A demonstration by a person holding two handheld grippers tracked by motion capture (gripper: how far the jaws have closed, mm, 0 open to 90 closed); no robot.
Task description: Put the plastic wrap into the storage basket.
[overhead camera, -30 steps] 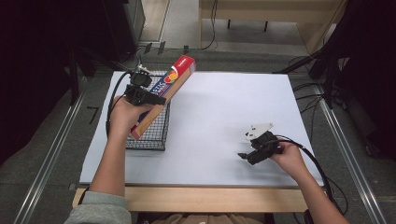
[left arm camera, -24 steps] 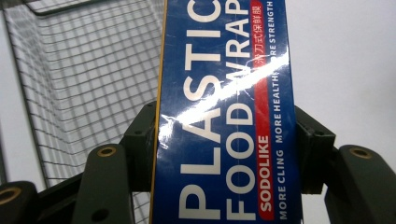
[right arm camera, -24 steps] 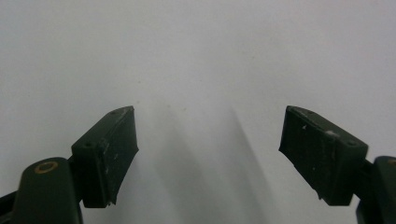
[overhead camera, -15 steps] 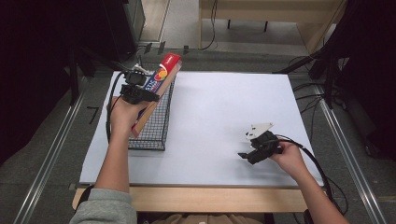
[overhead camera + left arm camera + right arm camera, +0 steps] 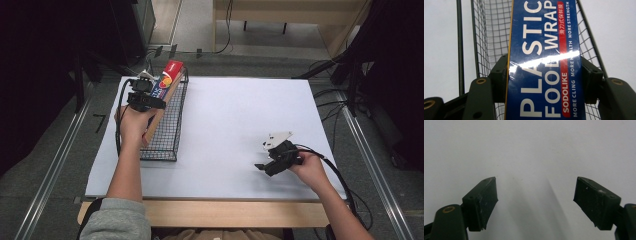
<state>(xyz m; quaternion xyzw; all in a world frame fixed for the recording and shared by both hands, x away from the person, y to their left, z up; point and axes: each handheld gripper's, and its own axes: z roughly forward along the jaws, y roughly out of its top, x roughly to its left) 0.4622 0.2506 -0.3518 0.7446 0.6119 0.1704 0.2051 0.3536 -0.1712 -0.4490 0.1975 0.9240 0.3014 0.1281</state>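
Over the wire basket (image 5: pixel 167 131) at the desk's left side, the plastic wrap box (image 5: pixel 165 87) hangs tilted, far end raised toward the basket's back rim, near end down inside the mesh. Long, narrow carton, glossy blue printed face: judged light, stiff along its length, but thin card that would dent under a hard squeeze, and slick enough to slide if pinched loosely. Left gripper (image 5: pixel 544 77) holds it across the narrow width, jaws clamped on both long edges, partway along its length; a hold nearer mid-length would likely curb swing. Right gripper (image 5: pixel 535 202) rests low over the bare white desk (image 5: pixel 240 125), well apart from the basket, jaws spread wide with nothing between them.
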